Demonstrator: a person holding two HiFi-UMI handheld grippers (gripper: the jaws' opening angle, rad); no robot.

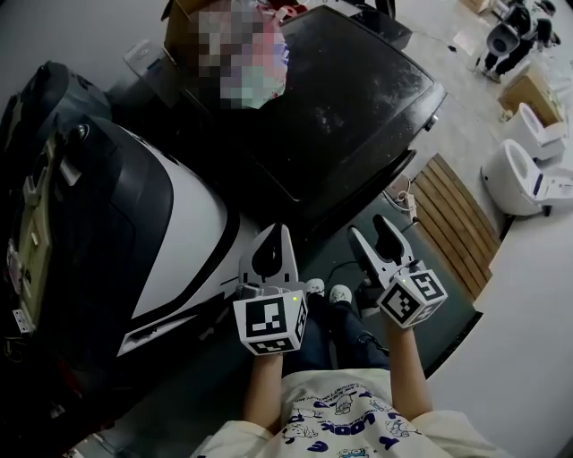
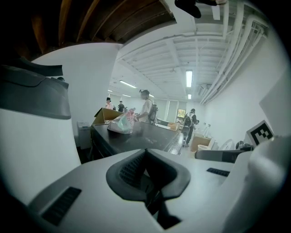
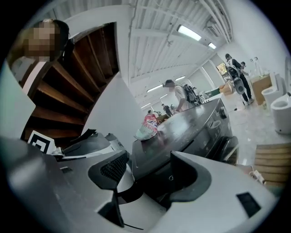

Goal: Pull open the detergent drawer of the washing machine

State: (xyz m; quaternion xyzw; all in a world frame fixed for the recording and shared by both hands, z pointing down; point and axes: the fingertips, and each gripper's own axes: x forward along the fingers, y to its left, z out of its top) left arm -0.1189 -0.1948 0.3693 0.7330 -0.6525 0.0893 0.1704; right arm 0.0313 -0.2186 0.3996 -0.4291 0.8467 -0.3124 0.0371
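Note:
A dark washing machine (image 1: 349, 98) stands ahead of me, its flat top facing up and its front panel (image 3: 225, 120) turned to the right. I cannot make out the detergent drawer on that panel. My left gripper (image 1: 274, 233) hovers short of the machine's near corner, shut, its pads meeting with nothing between them (image 2: 146, 154). To its right my right gripper (image 1: 370, 227) is open and empty, jaws apart (image 3: 150, 160), pointing at the machine's near side. Neither gripper touches the machine.
A white and black appliance (image 1: 170, 233) lies close at my left. A cardboard box (image 1: 179, 27) and a plastic bag (image 3: 148, 126) sit on the dark top. A wooden slatted pallet (image 1: 457, 215), cables (image 1: 403, 192) and white toilets (image 1: 524, 170) are at the right. People (image 2: 146, 107) stand far behind.

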